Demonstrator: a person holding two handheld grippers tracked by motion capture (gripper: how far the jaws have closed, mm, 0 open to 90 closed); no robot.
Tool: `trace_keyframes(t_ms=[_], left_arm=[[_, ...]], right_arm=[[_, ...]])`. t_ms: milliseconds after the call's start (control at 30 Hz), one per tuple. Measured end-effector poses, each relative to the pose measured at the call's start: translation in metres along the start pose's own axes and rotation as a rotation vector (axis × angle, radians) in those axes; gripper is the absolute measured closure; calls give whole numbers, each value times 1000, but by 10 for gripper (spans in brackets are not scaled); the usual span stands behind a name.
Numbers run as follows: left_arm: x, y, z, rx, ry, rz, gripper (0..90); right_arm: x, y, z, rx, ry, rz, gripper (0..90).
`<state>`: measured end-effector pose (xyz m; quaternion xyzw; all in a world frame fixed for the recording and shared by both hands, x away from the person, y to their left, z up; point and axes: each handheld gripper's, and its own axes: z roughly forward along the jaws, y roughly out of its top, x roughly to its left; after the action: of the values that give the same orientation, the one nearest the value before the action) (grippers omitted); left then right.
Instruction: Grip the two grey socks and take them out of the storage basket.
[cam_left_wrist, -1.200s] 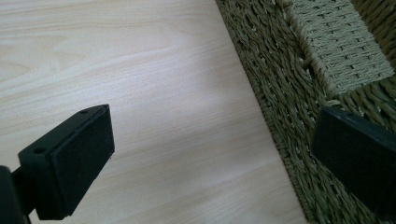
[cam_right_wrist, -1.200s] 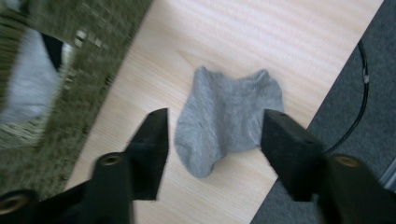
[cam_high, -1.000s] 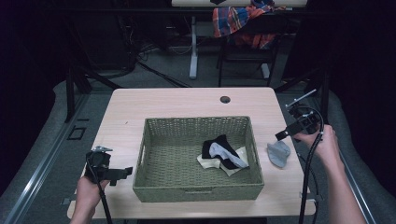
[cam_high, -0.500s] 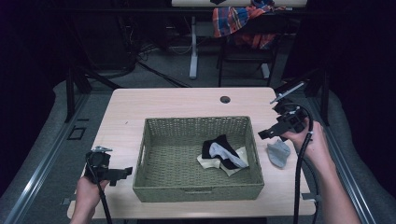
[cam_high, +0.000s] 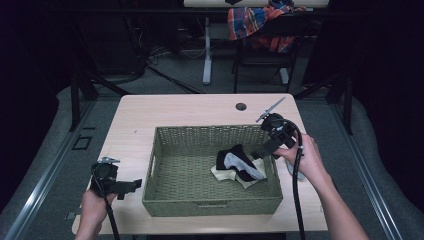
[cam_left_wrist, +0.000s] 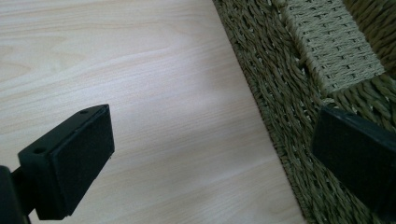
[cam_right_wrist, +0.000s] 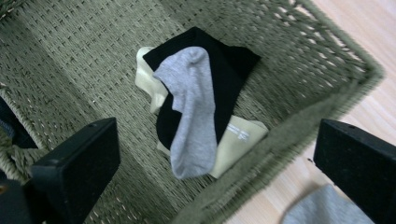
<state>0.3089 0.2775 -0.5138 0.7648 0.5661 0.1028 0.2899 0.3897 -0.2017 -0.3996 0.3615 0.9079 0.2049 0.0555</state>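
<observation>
Pale wooden tabletop (cam_high: 165, 107), carrying a woven green basket (cam_high: 167, 170) at its middle. Inside the basket, toward its right end: a small heap of socks, black sock (cam_right_wrist: 226, 88) over a cream sock (cam_right_wrist: 236, 144), with a grey sock (cam_right_wrist: 191, 107) draped on top. Right claw (cam_high: 264, 150) now over the basket's right rim, moved in from above the bare tabletop at the right a second ago, jaws just spread wide, released, nothing between them. A second grey sock (cam_right_wrist: 322, 210) left lying on the tabletop just outside the right wall, not yet binned. Left claw (cam_high: 131, 185) parked beside the basket's left wall, released, empty. Likely meaning: one sock in place, one more to fetch.
</observation>
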Motion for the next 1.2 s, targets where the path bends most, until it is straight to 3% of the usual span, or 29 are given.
trace_keyframes(t_ms=[167,367,533,633,733,933,1100,1200], left_arm=[[0,1,1,5,-4,4,0],[-1,2,0,4,-6,6,0],[0,1,0,4,-5,6,0],[0,1,0,1,-5,6,0],[0,1,1,-3,-6,6,0],[0,1,0,-7,-8,5,0],[0,1,0,-5,-11,8,0],[0,1,0,-5,-12,8,0]], right_arm=[[5,3,13,-5,9,-6,0],[13,6,27,41,7,-33,7],[17,10,44,81,25,-45,163],[21,12,60,140,3,-46,205],[23,14,70,152,-13,-34,218],[26,17,82,197,-30,-34,366],[27,16,93,227,-30,-34,572],[27,16,97,242,-34,-25,590]])
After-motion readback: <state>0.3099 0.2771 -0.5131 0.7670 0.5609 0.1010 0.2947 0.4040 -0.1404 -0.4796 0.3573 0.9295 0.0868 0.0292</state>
